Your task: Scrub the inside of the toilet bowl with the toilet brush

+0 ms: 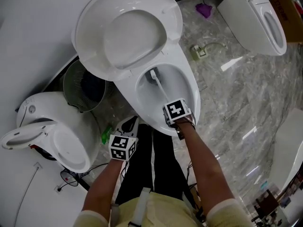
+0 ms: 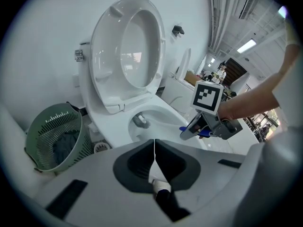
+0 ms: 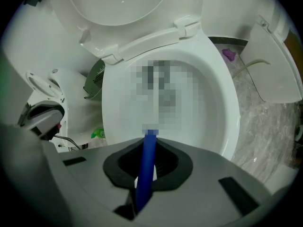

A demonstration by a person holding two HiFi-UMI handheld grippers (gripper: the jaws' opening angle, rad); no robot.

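Toilet bowl: a white glazed oval (image 1: 193, 91) with its seat and lid (image 1: 128, 32) tipped up against the wall. The front rim is just ahead of the person's legs.
Toilet brush: the grey head (image 1: 154, 74) sits low inside the bowl towards the back, and a pale shaft slants from it to the right gripper.
Right gripper: the jaws (image 3: 148, 148) are clamped on the brush's blue handle, above the bowl's front rim.
Left gripper: the jaws (image 2: 154, 145) are pressed together with nothing between them. It is held left of the bowl's front, apart from the brush.
Room at the sides: a green slotted waste basket (image 1: 80, 86) stands just beside the bowl on the left, with a second toilet (image 1: 57, 136) near it. A third toilet (image 1: 255, 18) is well apart, across open floor (image 1: 236, 98) on the right.
Head view only: the whole line of the brush, from head to gripper.
Left gripper view only: the right gripper seen side-on over the rim.
Right gripper view only: the blue handle between the jaws. The bowl's inside is blurred there.
Surfaces: glossy porcelain and polished grey-veined stone that catches the light.
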